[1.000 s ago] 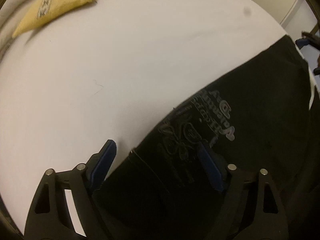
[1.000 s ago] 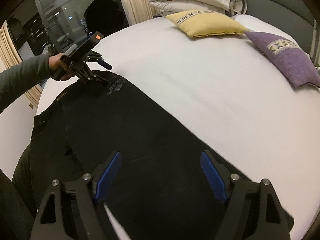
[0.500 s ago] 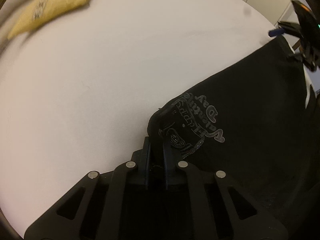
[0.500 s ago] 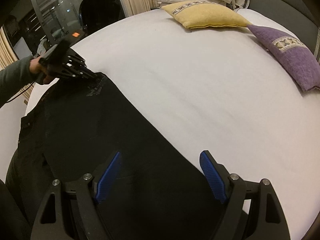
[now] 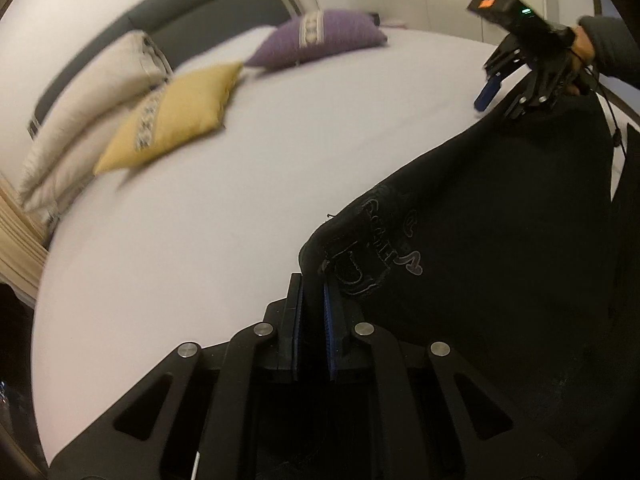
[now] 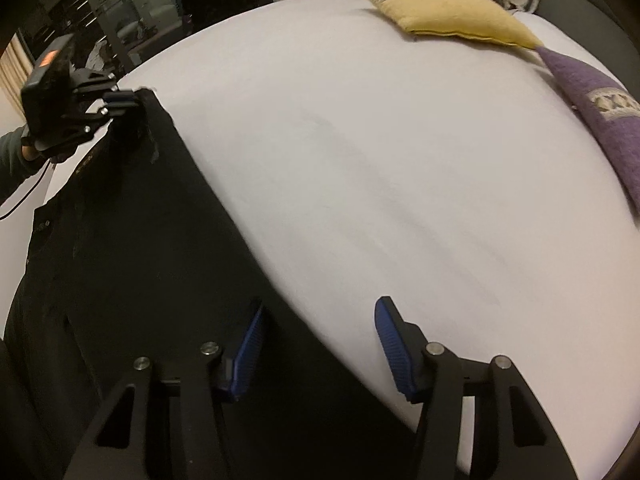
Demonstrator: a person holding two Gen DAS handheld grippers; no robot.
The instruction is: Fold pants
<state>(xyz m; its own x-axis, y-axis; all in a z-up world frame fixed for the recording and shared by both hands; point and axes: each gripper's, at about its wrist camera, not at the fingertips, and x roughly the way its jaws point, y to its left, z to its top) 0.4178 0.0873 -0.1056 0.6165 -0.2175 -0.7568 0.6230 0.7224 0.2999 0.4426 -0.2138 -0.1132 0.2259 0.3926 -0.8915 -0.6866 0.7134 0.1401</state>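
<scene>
Black pants (image 5: 500,240) lie along the near side of a white bed (image 5: 240,200). My left gripper (image 5: 314,292) is shut on the corner with grey printed lettering and holds it bunched and raised off the sheet. In the right wrist view the left gripper (image 6: 120,100) grips that far corner of the pants (image 6: 140,240). My right gripper (image 6: 320,344) is closing. It straddles the pants' long edge, one pad over black cloth and the other over bare sheet (image 6: 380,140), neither pressing. In the left wrist view the right gripper (image 5: 500,102) sits at the pants' far end.
A yellow cushion (image 5: 176,116), a purple cushion (image 5: 320,40) and a folded beige duvet (image 5: 88,96) lie against the grey headboard. The yellow cushion (image 6: 448,16) and purple cushion (image 6: 592,108) edge the sheet. A person's grey sleeve (image 5: 612,48) is behind the right gripper.
My left gripper shut on the printed corner of the pants and lifted it, tilting up toward the cushions. My right gripper moved to the pants' edge and its jaws narrowed.
</scene>
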